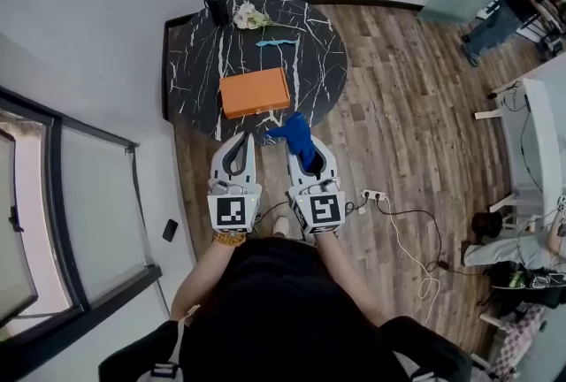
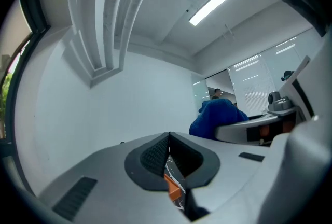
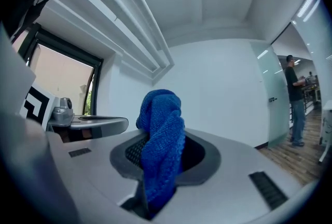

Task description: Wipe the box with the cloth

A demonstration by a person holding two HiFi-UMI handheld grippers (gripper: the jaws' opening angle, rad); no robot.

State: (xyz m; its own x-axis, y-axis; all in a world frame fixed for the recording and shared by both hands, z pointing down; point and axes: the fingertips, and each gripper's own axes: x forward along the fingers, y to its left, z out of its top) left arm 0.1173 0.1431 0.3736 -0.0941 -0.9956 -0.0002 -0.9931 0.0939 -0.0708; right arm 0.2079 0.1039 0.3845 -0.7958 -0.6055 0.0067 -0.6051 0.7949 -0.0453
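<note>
the jaws of the right gripper (image 3: 165, 158) were clenched on the blue cloth (image 3: 162, 124), which was bunched between the pads and stood up past them, probably so that a loose wad was offered forward for wiping. the jaws of the left gripper (image 2: 168, 153) were pressed together with nothing between them; it was likely kept free to steady the box. both grippers were held level, side by side, before the round dark marbled worktop (image 1: 199, 62). the orange box (image 1: 255, 92) lay flat near the worktop's near edge, just ahead of the cloth and apparently not yet touched.
</note>
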